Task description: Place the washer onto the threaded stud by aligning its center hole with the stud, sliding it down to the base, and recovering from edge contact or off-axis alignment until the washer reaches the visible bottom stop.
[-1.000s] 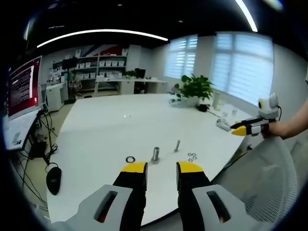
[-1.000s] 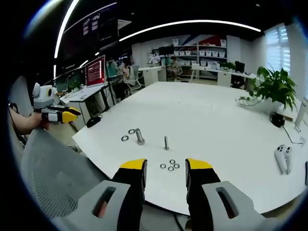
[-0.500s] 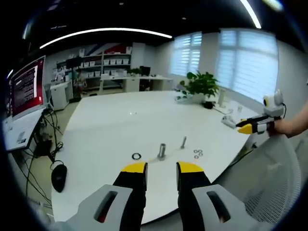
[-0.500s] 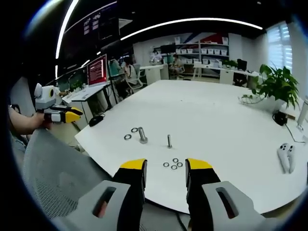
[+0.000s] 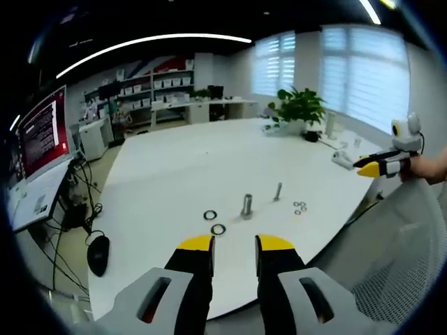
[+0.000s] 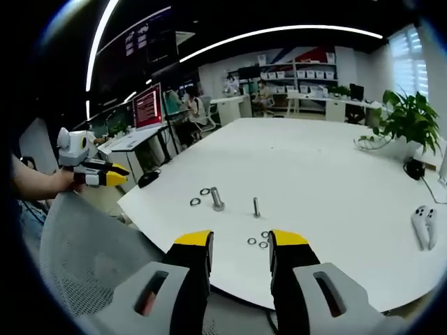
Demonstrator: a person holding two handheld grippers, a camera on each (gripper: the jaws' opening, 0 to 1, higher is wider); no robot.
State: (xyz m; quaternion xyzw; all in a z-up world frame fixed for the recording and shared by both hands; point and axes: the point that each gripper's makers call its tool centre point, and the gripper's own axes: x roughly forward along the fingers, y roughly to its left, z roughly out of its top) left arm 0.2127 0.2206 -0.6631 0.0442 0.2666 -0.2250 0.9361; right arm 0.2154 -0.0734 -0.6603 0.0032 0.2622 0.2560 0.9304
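A thin threaded stud [image 5: 279,191] stands upright on the white table [image 5: 167,174], with a thicker bolt [image 5: 246,205] to its left. Two large washers [image 5: 210,215] lie flat left of the bolt, and several small washers [image 5: 299,207] lie right of the stud. My left gripper [image 5: 235,246] is open and holds nothing, short of the table's near edge. In the right gripper view, the stud [image 6: 256,206], bolt [image 6: 217,198], large washers [image 6: 195,202] and small washers [image 6: 258,242] lie just beyond my open, bare right gripper [image 6: 241,243]. The left gripper [image 6: 94,174] is off the table's left edge.
A grey mesh chair back [image 6: 98,265] sits between me and the table edge. A white controller [image 6: 424,227] lies at the right. A potted plant [image 6: 408,118] stands at the far right. A black mouse [image 5: 98,252] and monitor [image 5: 42,129] sit on a side desk.
Both views have shifted with my hands. The second large washer has come into the left gripper view. In the right gripper view the left gripper sits nearer the table. The parts have not moved.
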